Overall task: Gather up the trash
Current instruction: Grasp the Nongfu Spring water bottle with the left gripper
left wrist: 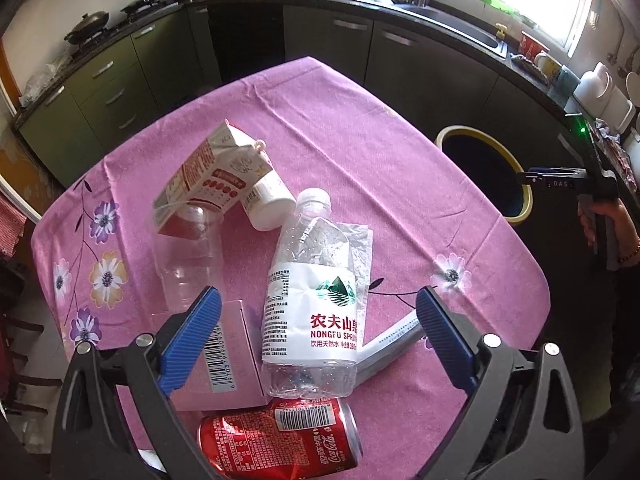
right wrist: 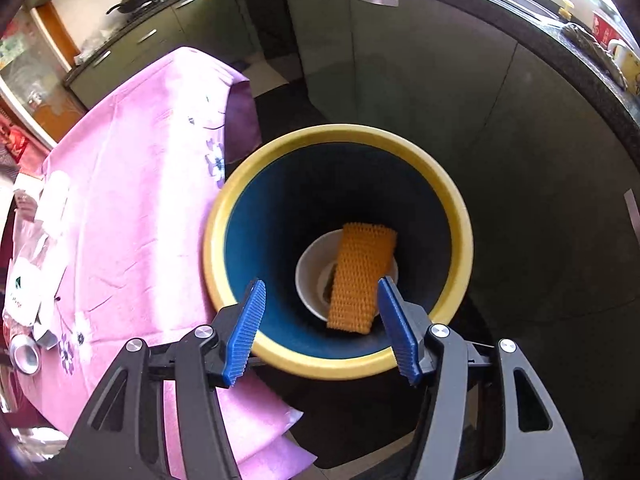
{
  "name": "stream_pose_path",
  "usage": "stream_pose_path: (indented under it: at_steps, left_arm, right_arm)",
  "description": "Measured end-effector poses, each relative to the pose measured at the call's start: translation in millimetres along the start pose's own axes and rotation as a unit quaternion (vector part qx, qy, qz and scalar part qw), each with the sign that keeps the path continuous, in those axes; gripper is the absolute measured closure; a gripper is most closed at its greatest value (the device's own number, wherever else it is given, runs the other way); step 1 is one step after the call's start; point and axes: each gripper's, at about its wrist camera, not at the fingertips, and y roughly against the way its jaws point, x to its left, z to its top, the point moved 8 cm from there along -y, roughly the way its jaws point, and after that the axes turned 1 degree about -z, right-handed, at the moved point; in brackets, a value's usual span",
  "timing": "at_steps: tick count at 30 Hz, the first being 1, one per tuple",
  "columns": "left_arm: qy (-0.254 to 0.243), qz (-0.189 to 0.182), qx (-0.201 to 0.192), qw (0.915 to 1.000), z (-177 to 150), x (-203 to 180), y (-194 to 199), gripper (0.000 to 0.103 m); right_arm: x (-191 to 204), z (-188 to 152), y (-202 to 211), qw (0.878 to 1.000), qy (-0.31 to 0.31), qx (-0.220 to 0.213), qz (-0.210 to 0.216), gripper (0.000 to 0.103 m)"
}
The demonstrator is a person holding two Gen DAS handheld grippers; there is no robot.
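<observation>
My left gripper (left wrist: 318, 300) is open above a Nongfu Spring water bottle (left wrist: 312, 308) lying on the pink tablecloth (left wrist: 360, 152). A red Coca-Cola can (left wrist: 280, 436) lies just below it, a pink box (left wrist: 232, 360) to its left. A clear bottle (left wrist: 188, 256), a milk carton (left wrist: 212, 176) and a small white bottle (left wrist: 268, 200) lie beyond. My right gripper (right wrist: 320, 292) is open and empty above the yellow-rimmed bin (right wrist: 336, 136). Inside the bin lie an orange foam net (right wrist: 360, 276) and a white bowl (right wrist: 308, 280).
The bin (left wrist: 516, 168) stands on the floor off the table's right edge. Dark kitchen cabinets (left wrist: 320, 40) and a counter with a sink wrap around the far side. A grey wrapper (left wrist: 392, 344) lies right of the water bottle.
</observation>
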Motion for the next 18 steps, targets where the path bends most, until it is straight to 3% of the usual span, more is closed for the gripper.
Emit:
stream_pose_path:
  at_steps: [10, 18]
  left_arm:
    - [-0.011, -0.008, 0.096, 0.9953, 9.4, -5.4, -43.2, 0.01]
    - [-0.022, 0.012, 0.14, 0.9899, 1.3, -3.1, -68.3, 0.015]
  right_arm:
    - [19.4, 3.9, -16.1, 1.0, 0.011, 0.01, 0.013, 0.045]
    - [21.0, 5.2, -21.0, 1.0, 0.012, 0.014, 0.017, 0.045]
